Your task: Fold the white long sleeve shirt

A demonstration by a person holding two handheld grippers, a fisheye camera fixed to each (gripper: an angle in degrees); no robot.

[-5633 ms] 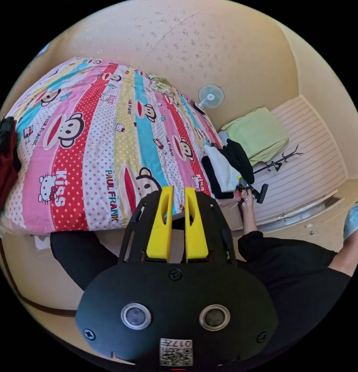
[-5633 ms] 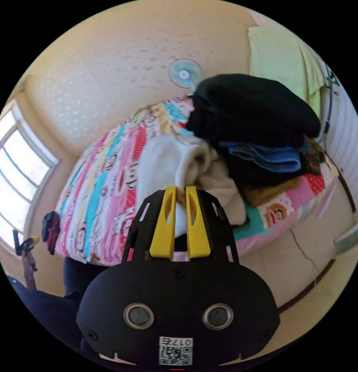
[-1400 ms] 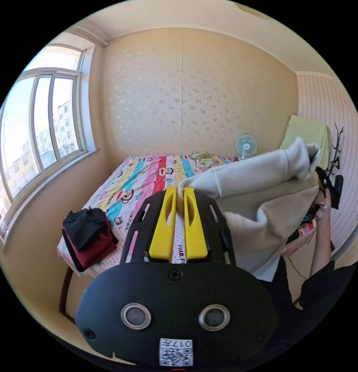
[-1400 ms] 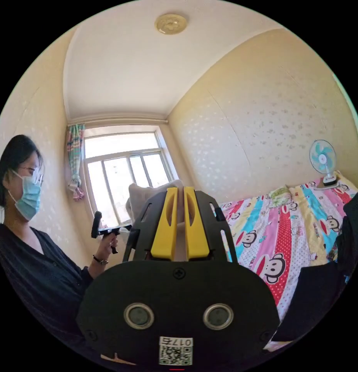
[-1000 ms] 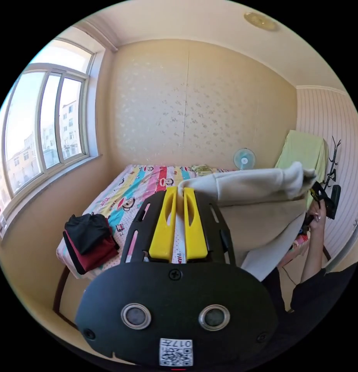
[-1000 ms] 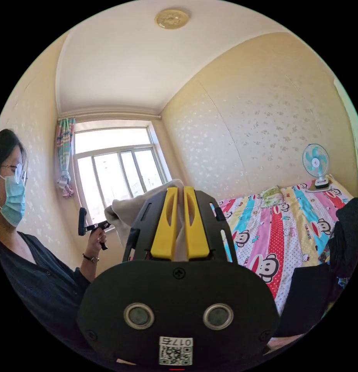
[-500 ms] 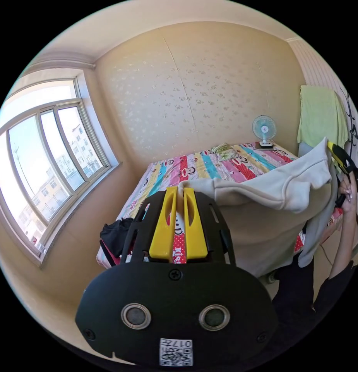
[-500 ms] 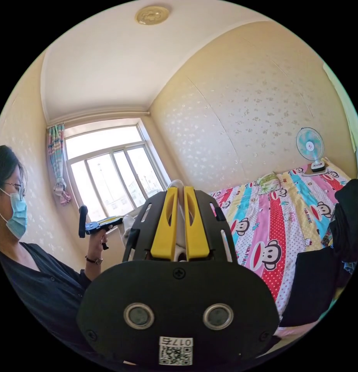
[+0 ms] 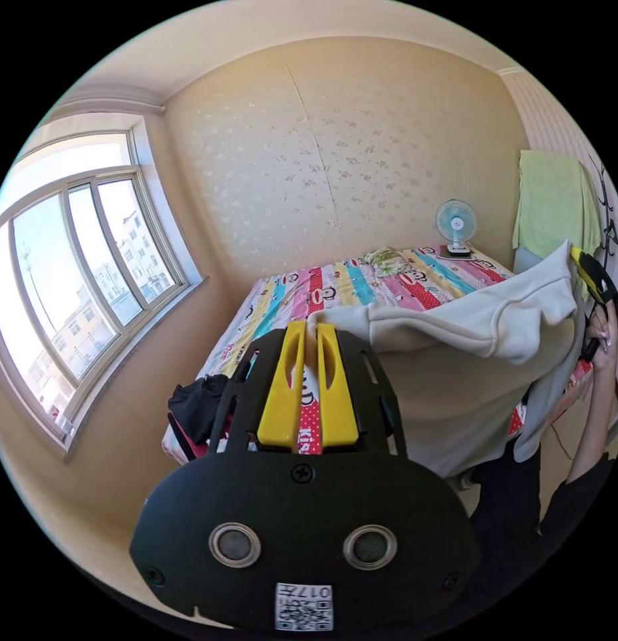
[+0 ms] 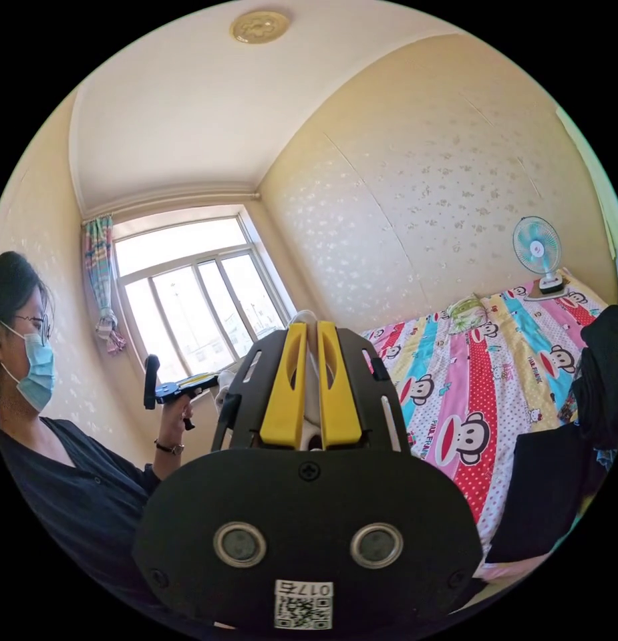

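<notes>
Jaws, left: the yellow pair of the left gripper (image 9: 307,334) stands nearly closed, pinching an edge of the white long sleeve fleece shirt (image 9: 469,374)
Jaws, right: the yellow pair of the right gripper (image 10: 309,334) is likewise nearly closed, with white cloth of the same shirt (image 10: 311,400) caught between them
Shirt: held up in the air, stretched between the two grippers above the near end of the bed; in the left gripper view it spans from the left jaws across to the right gripper (image 9: 592,277) at the right edge, its body hanging down below that line
Hands: the person's right hand (image 9: 599,337) grips the right tool's handle; in the right gripper view the left hand (image 10: 175,410) holds the left gripper (image 10: 192,384)
Bed: striped cartoon-monkey sheet (image 9: 335,284) behind the shirt
Folded clothes: black and dark red pile (image 9: 198,407) at the bed's near corner
Fan: small blue desk fan (image 9: 456,227) at the far end
Wall side: pale green cloth (image 9: 552,200) hanging beyond the shirt
</notes>
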